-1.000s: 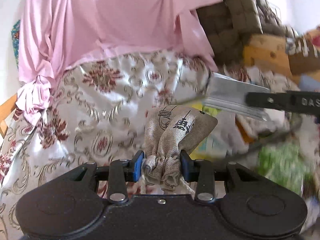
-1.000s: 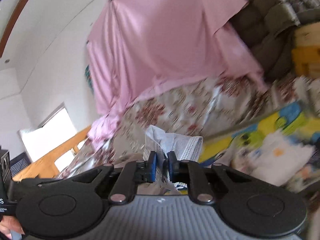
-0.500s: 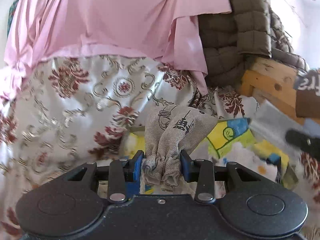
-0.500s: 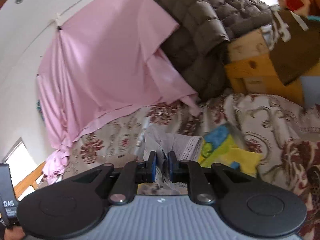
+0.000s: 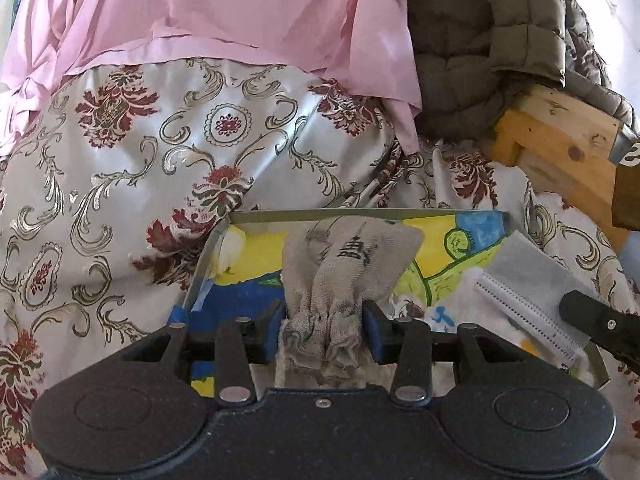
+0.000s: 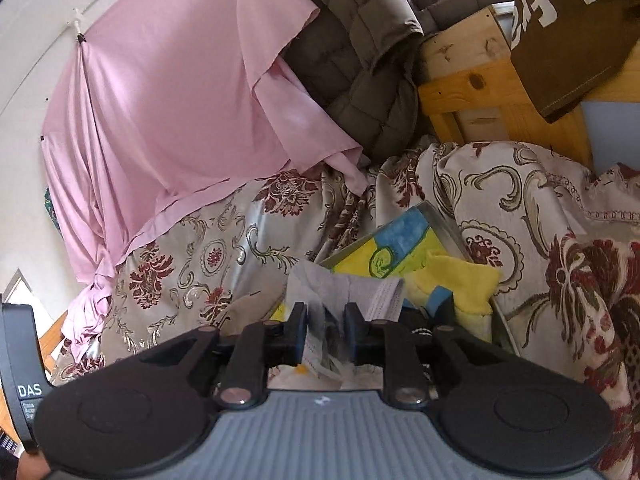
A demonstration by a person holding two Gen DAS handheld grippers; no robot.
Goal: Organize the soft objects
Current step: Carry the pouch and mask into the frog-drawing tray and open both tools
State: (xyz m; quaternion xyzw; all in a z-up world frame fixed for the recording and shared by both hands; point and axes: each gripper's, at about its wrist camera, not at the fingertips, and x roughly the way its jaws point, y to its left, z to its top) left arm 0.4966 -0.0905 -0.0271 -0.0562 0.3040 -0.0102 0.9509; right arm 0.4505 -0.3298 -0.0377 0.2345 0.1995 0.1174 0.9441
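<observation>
A grey drawstring pouch (image 5: 348, 264) with black print stands up between the blue pads of my left gripper (image 5: 324, 326). The pads press on its gathered neck while the jaws are opening slightly. The pouch hangs over a shallow box (image 5: 360, 213) with a grey rim and a yellow, blue and green painted floor. In the right wrist view my right gripper (image 6: 327, 332) is opening. Its pads stand apart from a pale grey face mask (image 6: 360, 288) that lies loose between them over the same box (image 6: 446, 228). The mask (image 5: 532, 280) also shows in the left wrist view, at the box's right end.
A yellow cloth (image 6: 460, 284) lies in the box. The box rests on a floral satin quilt (image 5: 160, 160). A pink sheet (image 5: 240, 8) hangs behind, with a brown quilted jacket (image 5: 472, 40) and a wooden frame (image 5: 560, 148) at the right. A brown shirt (image 6: 560, 20) drapes over the frame.
Both grippers have swung right and down over the box, carrying the pouch and the mask. The right jaws have parted off the mask. The left jaws have widened a little.
</observation>
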